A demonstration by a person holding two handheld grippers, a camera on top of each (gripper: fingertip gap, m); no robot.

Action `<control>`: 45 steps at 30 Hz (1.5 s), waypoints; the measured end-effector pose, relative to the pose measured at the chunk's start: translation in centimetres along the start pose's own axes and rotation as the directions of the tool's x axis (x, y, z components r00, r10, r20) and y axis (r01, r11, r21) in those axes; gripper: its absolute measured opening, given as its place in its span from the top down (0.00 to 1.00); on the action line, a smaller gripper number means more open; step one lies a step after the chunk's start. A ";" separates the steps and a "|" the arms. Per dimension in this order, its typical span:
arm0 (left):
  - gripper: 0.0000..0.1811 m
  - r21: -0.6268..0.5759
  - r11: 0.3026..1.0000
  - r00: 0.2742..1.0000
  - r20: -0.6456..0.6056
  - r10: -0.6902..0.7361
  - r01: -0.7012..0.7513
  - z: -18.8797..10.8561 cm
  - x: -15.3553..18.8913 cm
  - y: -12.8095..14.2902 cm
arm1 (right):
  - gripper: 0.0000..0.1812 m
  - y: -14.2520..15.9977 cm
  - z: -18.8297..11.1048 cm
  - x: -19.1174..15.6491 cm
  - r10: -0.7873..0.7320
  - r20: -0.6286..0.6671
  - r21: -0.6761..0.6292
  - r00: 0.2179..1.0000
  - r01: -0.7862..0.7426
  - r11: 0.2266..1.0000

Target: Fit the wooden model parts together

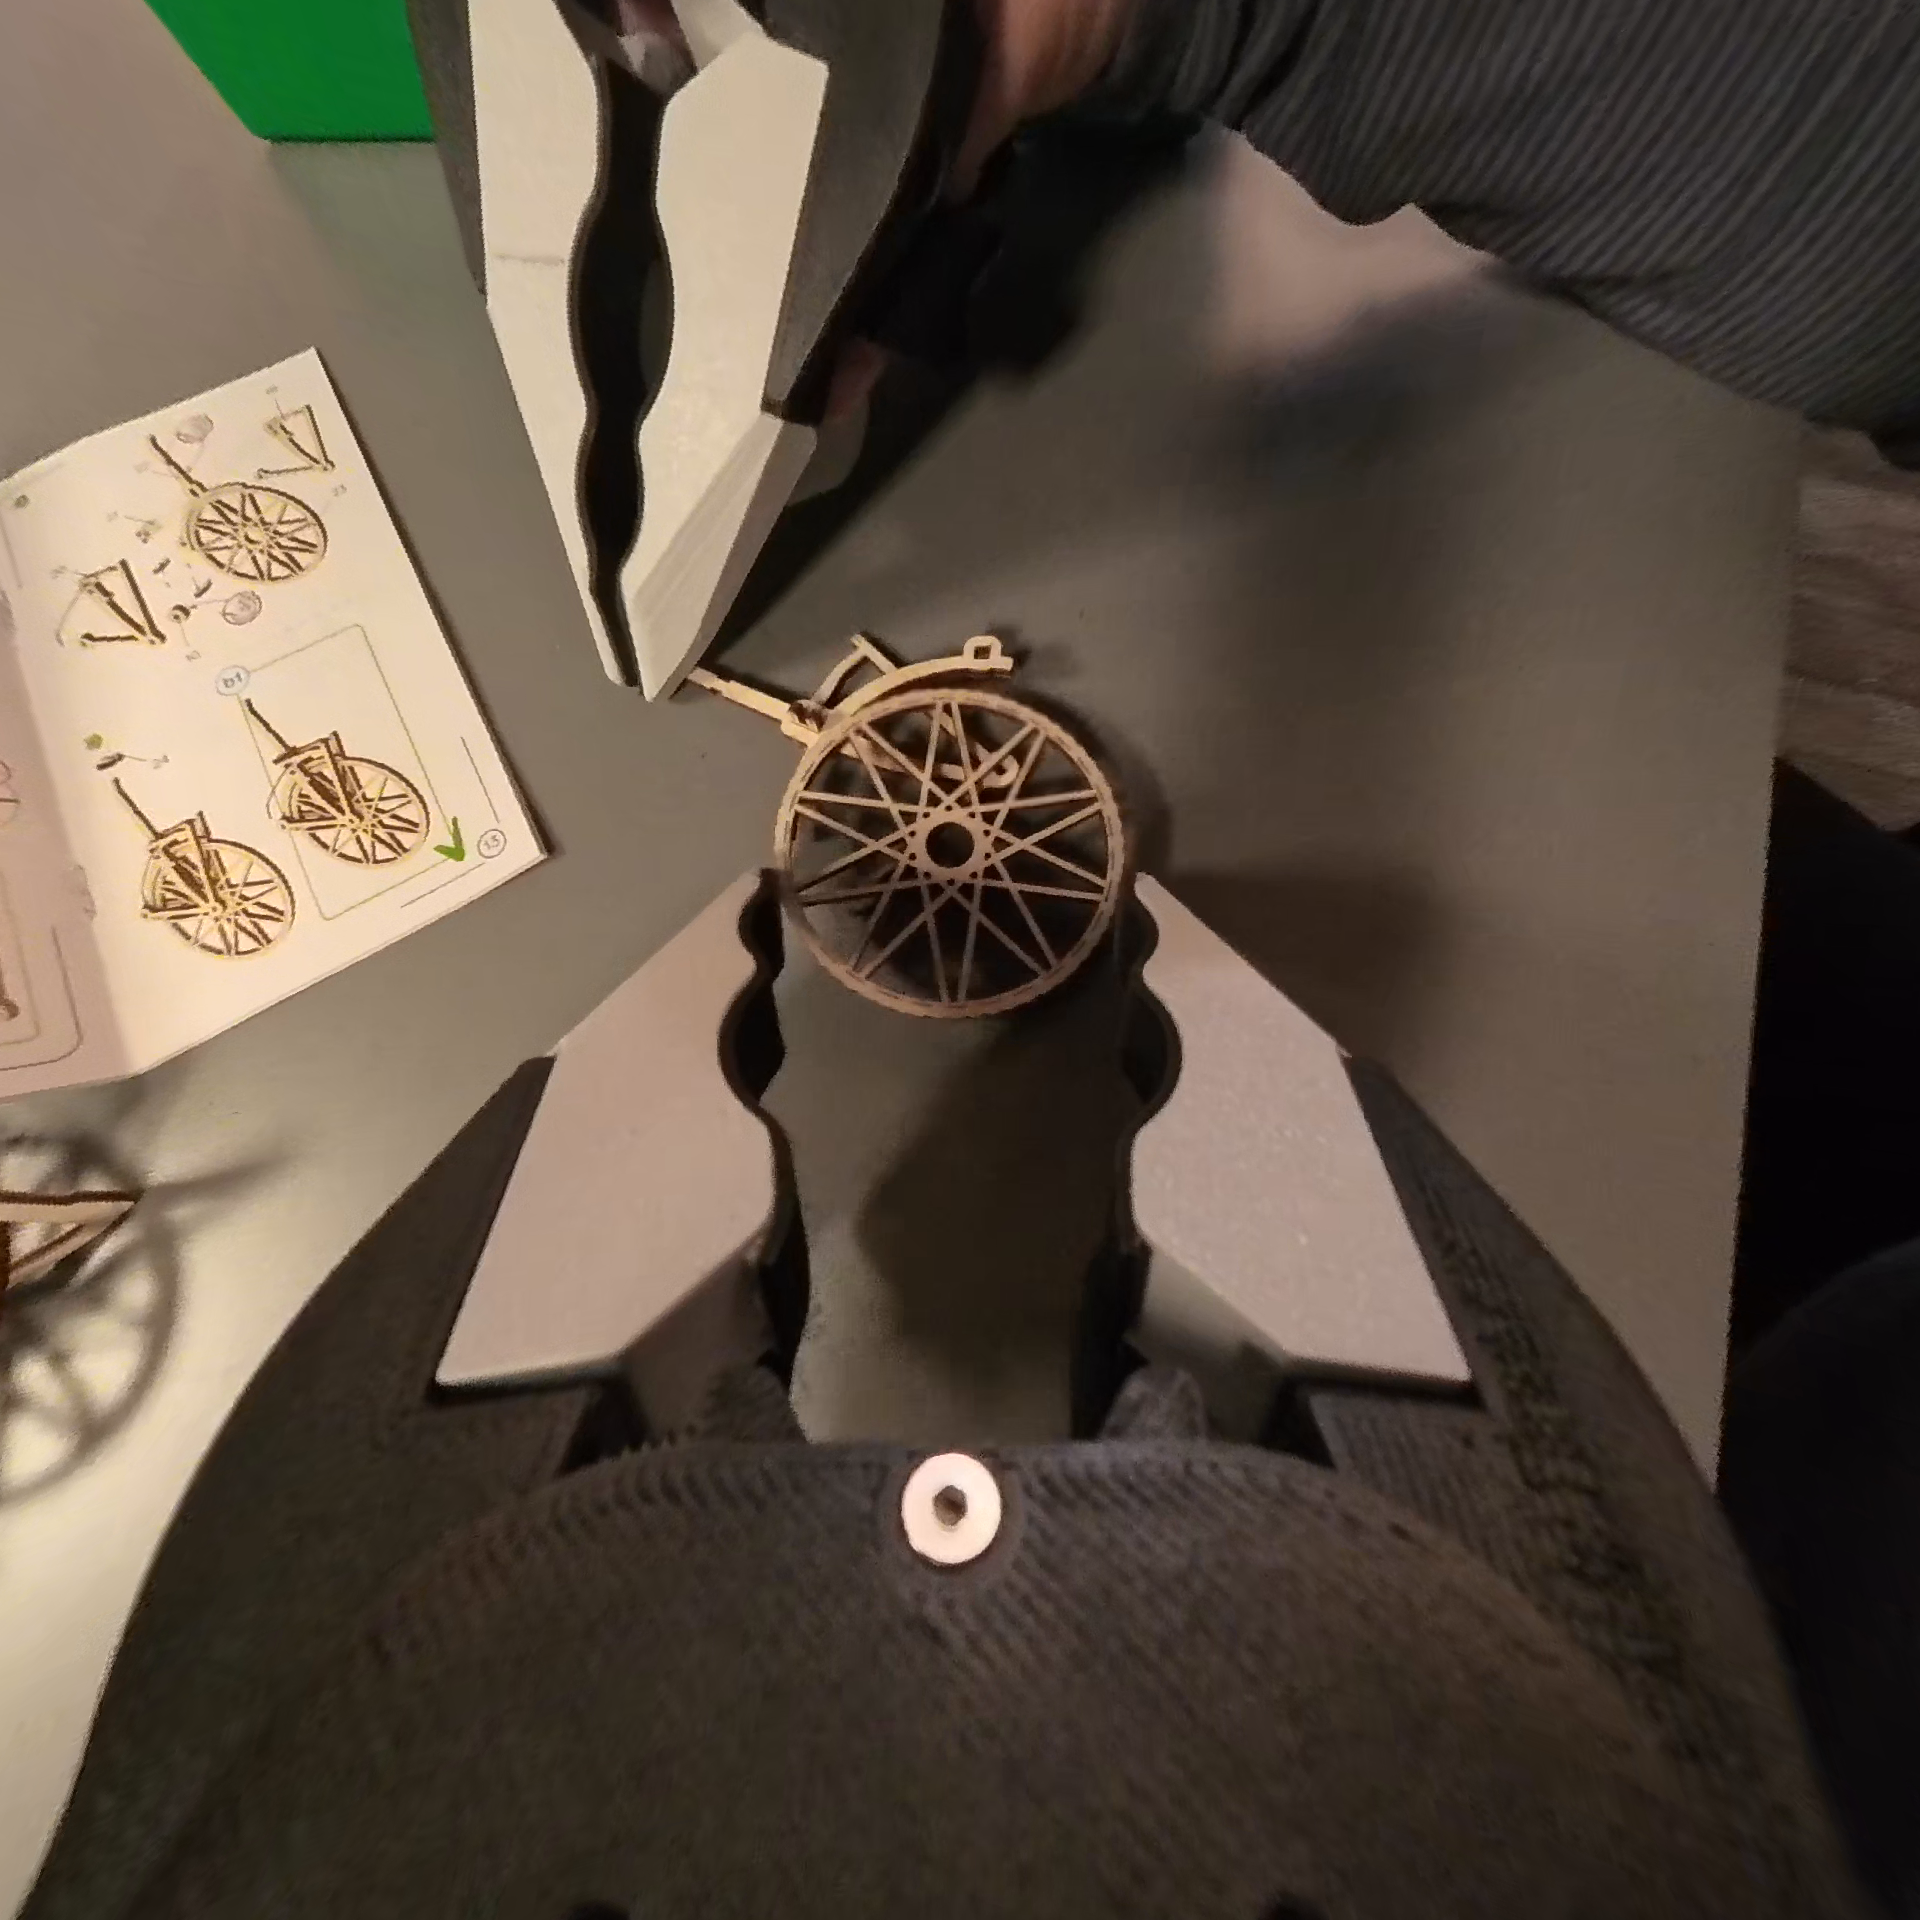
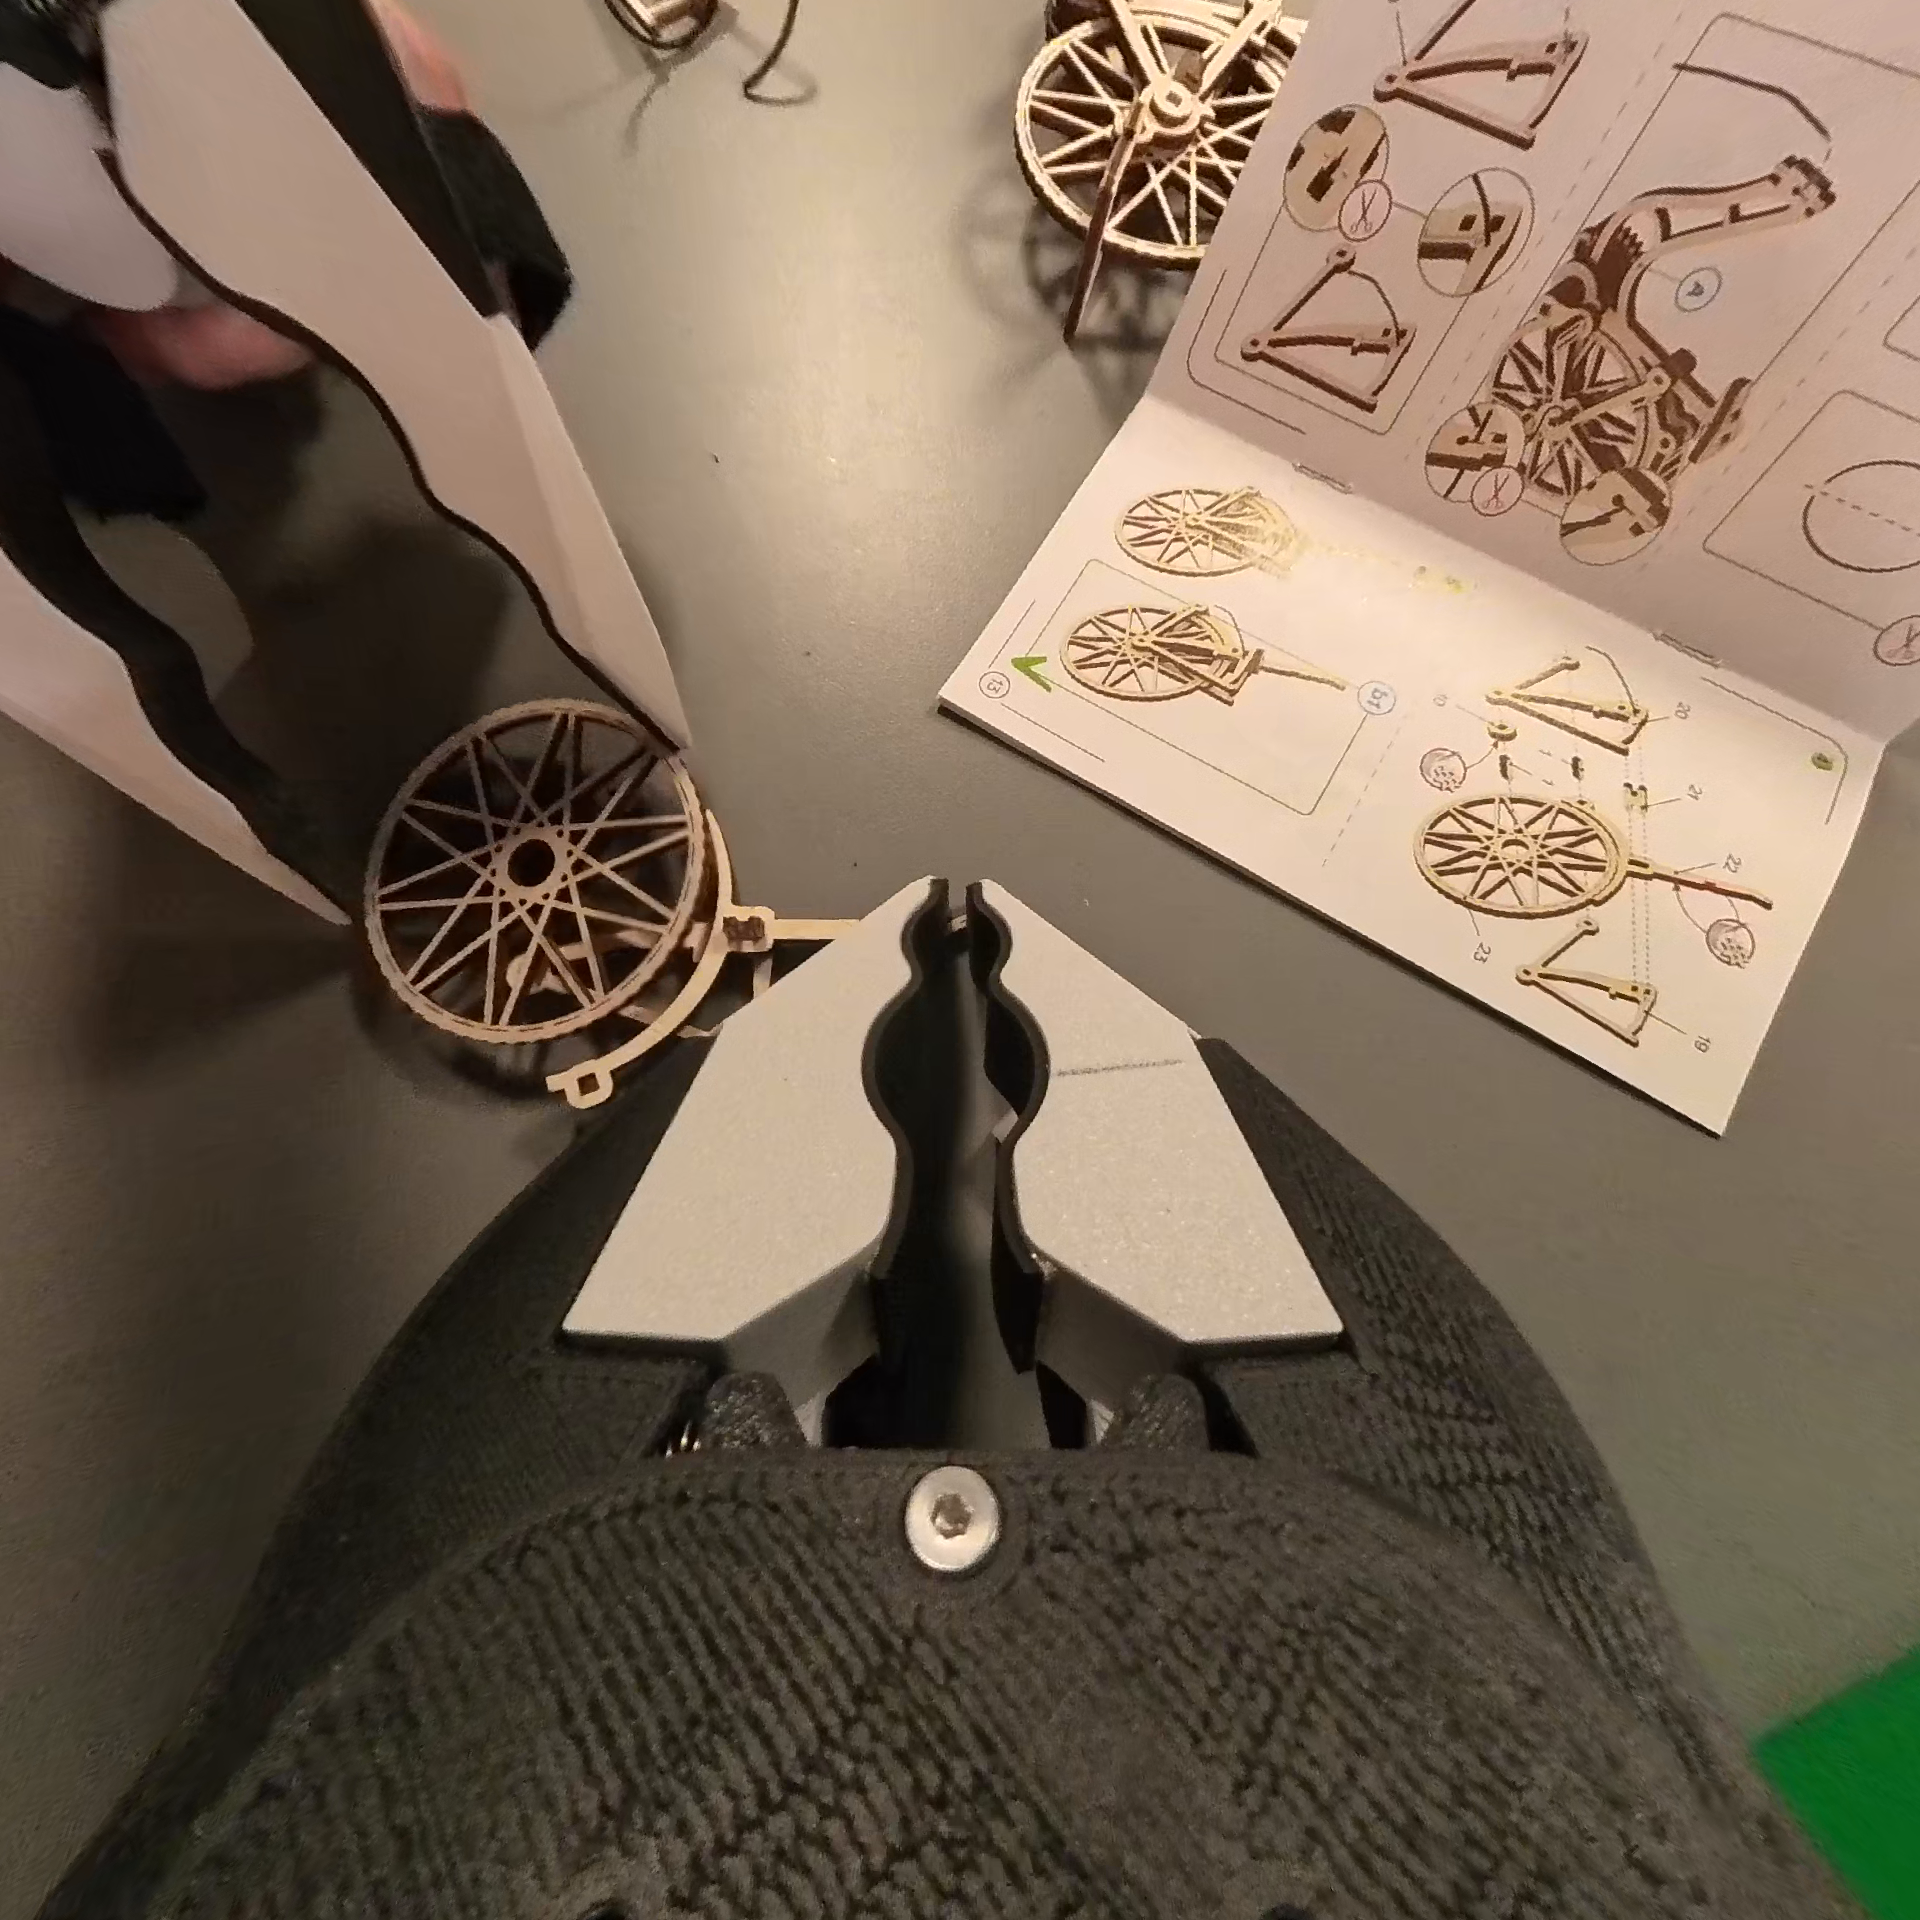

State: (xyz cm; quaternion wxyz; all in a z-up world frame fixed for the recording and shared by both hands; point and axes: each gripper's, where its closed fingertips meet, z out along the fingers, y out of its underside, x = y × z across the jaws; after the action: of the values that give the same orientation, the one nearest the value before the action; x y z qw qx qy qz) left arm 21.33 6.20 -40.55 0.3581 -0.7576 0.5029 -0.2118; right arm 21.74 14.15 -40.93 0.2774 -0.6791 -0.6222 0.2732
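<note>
A wooden spoked wheel point(image 1: 951, 847) stands on edge over the grey table point(image 1: 1351, 727). My left gripper point(image 1: 953, 883) is shut on it, one fingertip on each side of the rim. A thin curved wooden fender piece point(image 1: 935, 665) with a straight stem point(image 1: 743, 698) sits against the wheel's rim. My right gripper point(image 2: 954, 891) is shut on the end of that stem point(image 2: 816, 928). It reaches in from the top in the left wrist view point(image 1: 649, 675). The right wrist view shows the wheel point(image 2: 535, 868) between the left gripper's fingers point(image 2: 582, 540).
An open instruction booklet point(image 2: 1455, 644) lies on the table, seen also in the left wrist view point(image 1: 260, 644). A second wooden wheel assembly point(image 2: 1143, 135) stands beyond it. A green box point(image 1: 301, 62) sits at the far corner. The table edge point(image 1: 1771, 831) and a person's sleeve point(image 1: 1558, 156) are close.
</note>
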 end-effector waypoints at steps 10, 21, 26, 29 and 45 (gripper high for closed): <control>0.65 -0.014 1.000 1.000 -0.003 0.019 -0.019 0.0 0.1 0.3 | 1.00 0.0 0.0 0.0 0.005 0.005 0.009 1.000 -0.005 1.000; 0.65 -0.009 0.994 0.993 -0.036 0.111 -0.111 0.0 0.3 0.2 | 1.00 0.0 0.0 0.0 0.010 0.006 0.011 1.000 -0.010 1.000; 0.65 -0.009 0.992 0.991 -0.049 0.127 -0.128 0.1 0.5 0.1 | 1.00 0.0 0.0 0.1 0.013 0.007 0.012 1.000 -0.013 1.000; 0.65 -0.011 0.991 0.990 -0.057 0.129 -0.130 0.3 0.6 -0.1 | 1.00 0.0 0.0 0.1 0.015 0.008 0.013 1.000 -0.015 1.000; 0.65 -0.028 0.983 0.958 -0.230 0.172 -0.184 0.5 1.5 -0.5 | 1.00 0.0 0.0 0.1 0.029 0.019 0.023 0.999 -0.029 0.999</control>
State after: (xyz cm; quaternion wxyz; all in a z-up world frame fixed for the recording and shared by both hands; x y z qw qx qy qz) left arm 22.64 5.12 -40.54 0.2971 -0.6887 0.6117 -0.2513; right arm 21.73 14.22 -40.91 0.2755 -0.6823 -0.6117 0.2905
